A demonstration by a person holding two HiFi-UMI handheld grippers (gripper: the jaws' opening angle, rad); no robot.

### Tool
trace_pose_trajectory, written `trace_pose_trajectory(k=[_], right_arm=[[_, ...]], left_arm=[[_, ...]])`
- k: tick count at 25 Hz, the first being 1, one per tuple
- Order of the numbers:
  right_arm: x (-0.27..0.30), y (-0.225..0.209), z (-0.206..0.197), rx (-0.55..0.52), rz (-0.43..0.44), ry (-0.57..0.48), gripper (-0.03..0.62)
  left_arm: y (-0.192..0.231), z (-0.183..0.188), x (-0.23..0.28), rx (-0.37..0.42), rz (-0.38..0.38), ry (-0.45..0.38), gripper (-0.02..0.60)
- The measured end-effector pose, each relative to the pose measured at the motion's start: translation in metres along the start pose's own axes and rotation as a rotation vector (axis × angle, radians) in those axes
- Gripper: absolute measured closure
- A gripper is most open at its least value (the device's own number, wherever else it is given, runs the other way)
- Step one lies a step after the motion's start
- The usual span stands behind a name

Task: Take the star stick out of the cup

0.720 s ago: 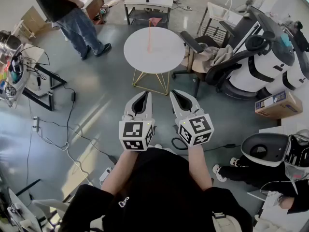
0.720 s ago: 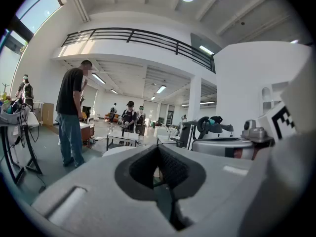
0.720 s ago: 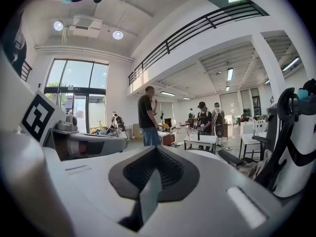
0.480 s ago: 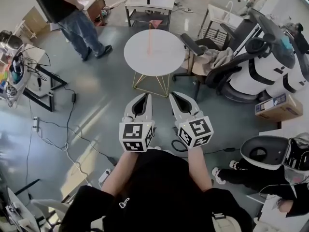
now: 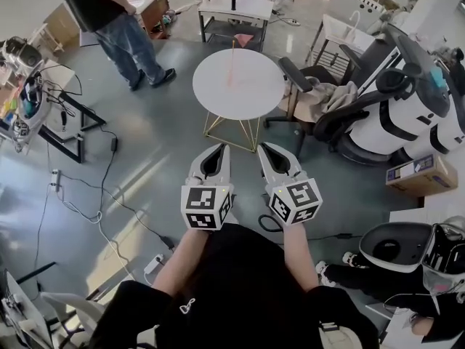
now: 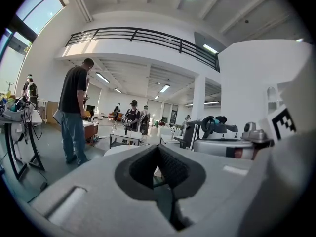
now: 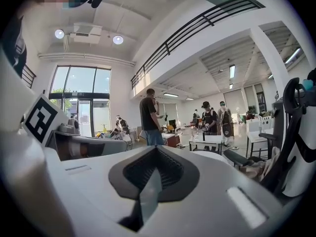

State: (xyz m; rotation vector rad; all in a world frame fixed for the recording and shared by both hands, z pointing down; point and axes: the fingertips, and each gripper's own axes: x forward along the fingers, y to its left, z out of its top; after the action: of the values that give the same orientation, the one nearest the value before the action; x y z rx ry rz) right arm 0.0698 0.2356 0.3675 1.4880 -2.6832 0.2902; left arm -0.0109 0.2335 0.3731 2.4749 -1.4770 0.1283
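Both grippers are hanging at waist height in front of the person, well short of the target. The left gripper point(image 5: 220, 150) fingers are sitting closed with nothing between them, and the right gripper point(image 5: 266, 148) fingers are doing the same: pads together, empty. The star stick point(image 5: 232, 67) is standing on the round white counter point(image 5: 254, 97) straight ahead, well apart from both sets of fingers. Its long axis is running upright, showing in the head view as a thin pink line, with a pink shape point(image 5: 244, 40) at its far end that I'm reading as the star head. I can't make out the cup at this range; it's presumably at the foot of the stick. The stick is lying roughly between the two fingertip lines, a shade nearer the left gripper's, so either one could take it once the person is walking up. The bare floor between the grippers and the counter is looking passable, with cables point(image 5: 109, 187) trailing off to the left. An office chair point(image 5: 327, 100) is crowding the counter's right side, and white machines point(image 5: 407, 115) are sitting beyond it. A standing person point(image 5: 116, 13) is staying clear at far left, and a rectangular table point(image 5: 236, 9) is sitting behind the counter. I'm judging the approach as straight in, with the fingers needing to open before they reach the shaft.
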Motion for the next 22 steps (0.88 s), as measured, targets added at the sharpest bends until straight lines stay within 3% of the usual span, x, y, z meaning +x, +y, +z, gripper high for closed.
trace_pose_trajectory(k=[11, 19, 22], right_arm=[[0.035, -0.034, 0.012, 0.001, -0.003, -0.001, 0.589], [0.091, -0.065, -0.004, 0.055, -0.006, 0.022, 0.589], [0.104, -0.079, -0.012, 0.095, -0.036, 0.027, 0.589]], left_arm=[[0.026, 0.009, 0.033, -0.018, 0.034, -0.005, 0.58], [0.068, -0.002, 0.082, -0.042, 0.064, 0.042, 0.58], [0.078, -0.017, 0.102, -0.075, 0.037, 0.092, 0.579]])
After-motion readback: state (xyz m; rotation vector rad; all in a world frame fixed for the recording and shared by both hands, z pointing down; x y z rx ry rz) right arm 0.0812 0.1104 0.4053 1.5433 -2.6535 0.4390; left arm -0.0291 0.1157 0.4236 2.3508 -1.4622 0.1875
